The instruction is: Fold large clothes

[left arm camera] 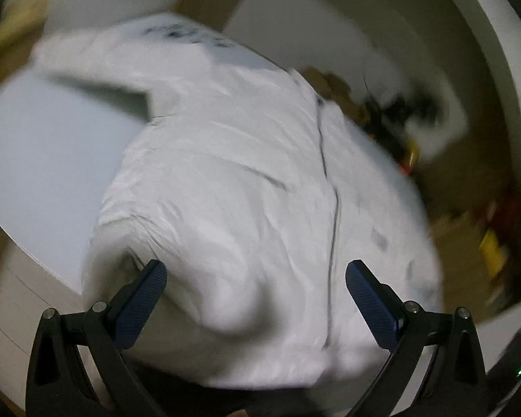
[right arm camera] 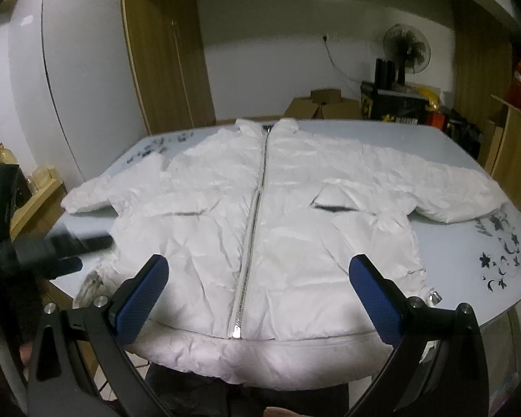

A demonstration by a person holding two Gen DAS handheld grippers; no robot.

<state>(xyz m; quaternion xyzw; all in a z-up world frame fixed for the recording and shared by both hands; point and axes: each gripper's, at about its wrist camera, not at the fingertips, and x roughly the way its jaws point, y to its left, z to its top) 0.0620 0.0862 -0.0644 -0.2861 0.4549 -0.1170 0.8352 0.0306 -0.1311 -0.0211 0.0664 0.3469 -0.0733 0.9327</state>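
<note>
Lying front-up on the pale surface (right arm camera: 451, 160), the white jacket (right arm camera: 260, 215) is spread flat with its zip (right arm camera: 257, 208) closed from hem to collar. Going left to right in the right wrist view: the left gripper (right arm camera: 69, 246) shows as a dark blurred shape at the jacket's left hem corner, just beside the cloth; whether it touches the cloth is unclear. Next comes the left sleeve, stretched out toward the surface's edge, then a slit pocket, the zip down the middle, a second pocket with a dark opening, and the right sleeve reaching toward a black floral print (right arm camera: 500, 257) on the surface. The hem hangs slightly over the near edge. The right gripper (right arm camera: 258, 288) hovers above the hem, its blue pads (right arm camera: 142, 299) spread wide, grasping nothing.

The left wrist view is heavily blurred. The left gripper (left arm camera: 257, 292) is released too, jaws wide apart, over the bunched hem of the jacket (left arm camera: 232, 173); the zip (left arm camera: 333, 215) runs away from it toward the collar.

Behind the surface stand boxes (right arm camera: 323, 104) and a fan (right arm camera: 406, 48).
</note>
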